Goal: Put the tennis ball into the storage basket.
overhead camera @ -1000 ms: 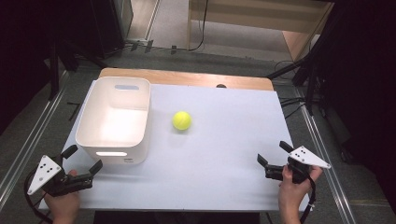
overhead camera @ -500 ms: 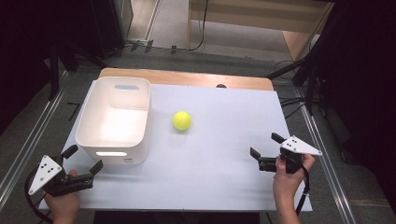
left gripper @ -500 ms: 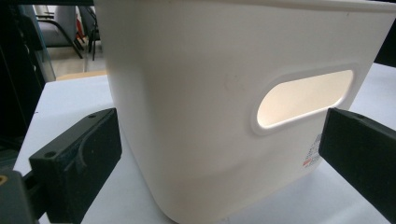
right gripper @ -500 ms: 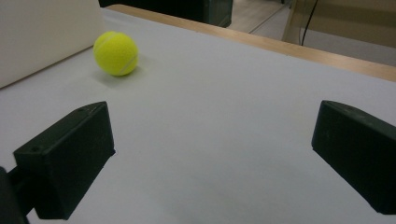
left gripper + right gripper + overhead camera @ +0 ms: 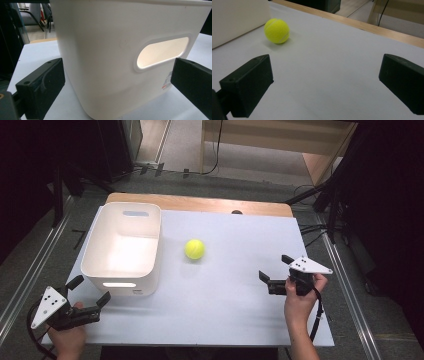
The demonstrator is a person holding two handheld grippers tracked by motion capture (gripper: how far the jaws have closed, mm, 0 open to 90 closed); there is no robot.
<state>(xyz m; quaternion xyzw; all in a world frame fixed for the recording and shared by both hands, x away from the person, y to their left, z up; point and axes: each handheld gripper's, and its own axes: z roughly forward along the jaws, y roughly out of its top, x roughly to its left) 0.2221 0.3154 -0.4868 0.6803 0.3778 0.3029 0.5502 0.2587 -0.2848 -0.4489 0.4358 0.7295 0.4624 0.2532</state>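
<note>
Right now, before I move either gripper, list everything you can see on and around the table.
bin: 1, white, open-topped with a handle slot, on the table's left side, standing upright
tennis ball: 1, yellow-green, on the table just right of the bin, apart from it
table: 1, pale grey-white top with a wooden strip along the far edge
cables: a few, dark, on the floor beyond the table
left gripper: 1, black jaws, open, at the near left corner, facing the bin's near wall
right gripper: 1, black jaws, open, at the right side, aimed toward the ball
hands: 2, one on each gripper, entering from the near edge
</note>
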